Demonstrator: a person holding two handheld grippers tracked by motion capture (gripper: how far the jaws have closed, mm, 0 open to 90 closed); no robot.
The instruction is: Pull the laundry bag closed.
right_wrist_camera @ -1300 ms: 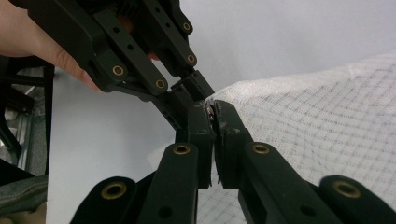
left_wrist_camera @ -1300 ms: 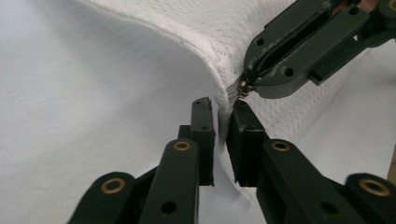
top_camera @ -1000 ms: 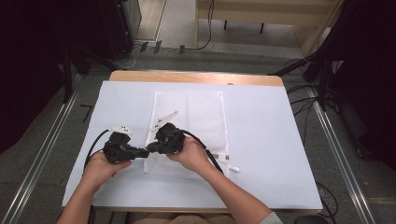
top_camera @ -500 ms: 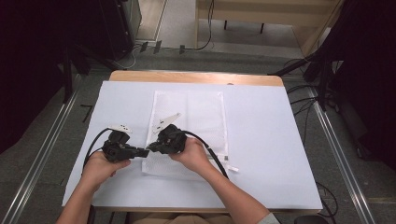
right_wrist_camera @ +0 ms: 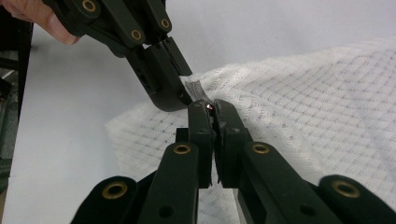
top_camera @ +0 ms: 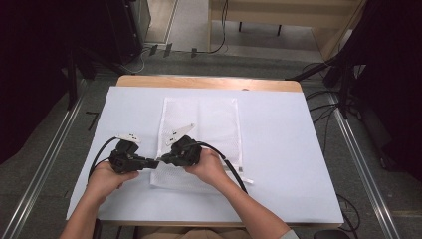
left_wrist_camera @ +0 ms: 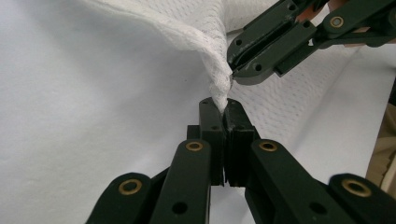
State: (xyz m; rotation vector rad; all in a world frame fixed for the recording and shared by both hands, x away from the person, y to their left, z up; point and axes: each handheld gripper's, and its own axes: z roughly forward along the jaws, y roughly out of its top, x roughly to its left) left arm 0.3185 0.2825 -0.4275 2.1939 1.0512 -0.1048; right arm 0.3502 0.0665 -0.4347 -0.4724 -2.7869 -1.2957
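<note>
White mesh bag (top_camera: 204, 134): lay flat on white-covered bench (top_camera: 278, 149), near-left edge pinched and lifted. Left tongs (left_wrist_camera: 223, 106): clenched on that edge. Right tongs (right_wrist_camera: 212, 108): clenched alongside, on same edge

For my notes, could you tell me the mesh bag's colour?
White mesh bag, clearest in the right gripper view.

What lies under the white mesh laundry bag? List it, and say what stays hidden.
Under the white mesh laundry bag lies the white table cover. Its near-left corner is lifted, pinched by the left gripper and right gripper. The bag's inside cannot be seen.
</note>
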